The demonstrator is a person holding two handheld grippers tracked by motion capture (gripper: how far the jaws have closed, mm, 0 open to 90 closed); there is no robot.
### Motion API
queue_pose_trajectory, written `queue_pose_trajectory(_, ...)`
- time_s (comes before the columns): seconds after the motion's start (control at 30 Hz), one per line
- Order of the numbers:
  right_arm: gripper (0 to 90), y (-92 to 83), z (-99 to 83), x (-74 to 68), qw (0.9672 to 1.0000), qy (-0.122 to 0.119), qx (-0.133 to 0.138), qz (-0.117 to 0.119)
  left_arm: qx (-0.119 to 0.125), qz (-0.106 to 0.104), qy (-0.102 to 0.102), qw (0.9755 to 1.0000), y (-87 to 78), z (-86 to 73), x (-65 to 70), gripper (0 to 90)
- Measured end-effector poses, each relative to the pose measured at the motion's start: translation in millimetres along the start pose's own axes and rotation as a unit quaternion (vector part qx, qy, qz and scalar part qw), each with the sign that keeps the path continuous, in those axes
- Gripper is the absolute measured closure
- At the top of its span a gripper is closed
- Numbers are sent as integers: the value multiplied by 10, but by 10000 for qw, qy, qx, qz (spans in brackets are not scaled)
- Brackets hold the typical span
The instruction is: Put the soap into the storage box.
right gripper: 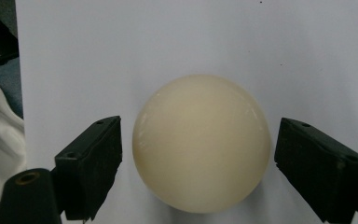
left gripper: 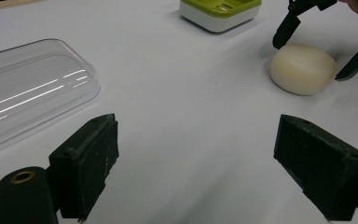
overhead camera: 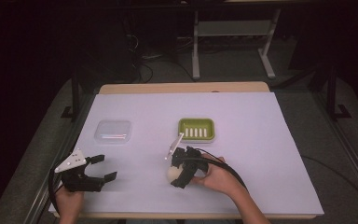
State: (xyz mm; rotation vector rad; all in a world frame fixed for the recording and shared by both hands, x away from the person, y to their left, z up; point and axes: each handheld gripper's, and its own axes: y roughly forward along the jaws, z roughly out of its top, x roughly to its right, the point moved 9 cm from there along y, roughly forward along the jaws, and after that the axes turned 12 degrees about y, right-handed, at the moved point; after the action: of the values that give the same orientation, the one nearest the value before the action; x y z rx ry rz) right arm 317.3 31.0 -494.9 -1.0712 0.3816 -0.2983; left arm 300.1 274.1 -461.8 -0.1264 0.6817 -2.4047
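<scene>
Two grippers: both spread wide.
Right gripper [overhead camera: 179,173]: tipped down, jaws either side of the soap [right gripper: 201,142], not touching it.
Left gripper [overhead camera: 103,168]: low over the white table [overhead camera: 261,135].
Soap: smooth, round, cream, lying on the table.

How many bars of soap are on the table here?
1. The cream soap bar lies on the white table cover, between the open jaws of the right gripper, nearer the person than the green soap dish.

Cream soap [right gripper: 200,142], lime-green slotted dish [overhead camera: 196,129] with white base, clear lid [overhead camera: 113,131], white table cover [overhead camera: 261,140].
</scene>
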Motion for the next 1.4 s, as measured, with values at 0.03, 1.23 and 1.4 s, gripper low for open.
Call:
queue_pose_trajectory(0.03, 145, 9, 0, -3, 10000, -6, -13, 22, 8, -3, -3, 10000, 0, 1, 1, 132)
queue_pose_trajectory(1.23, 234, 152, -36, -2, 9994, -127, -297, -139, 22, -3, 13, 10000, 2, 5, -1, 132)
queue_pose_trajectory(1.4, 235, 145, -42, 0, 9993, -124, -327, -128, 12, 4, 10, 10000, -7, 2, -5, 132)
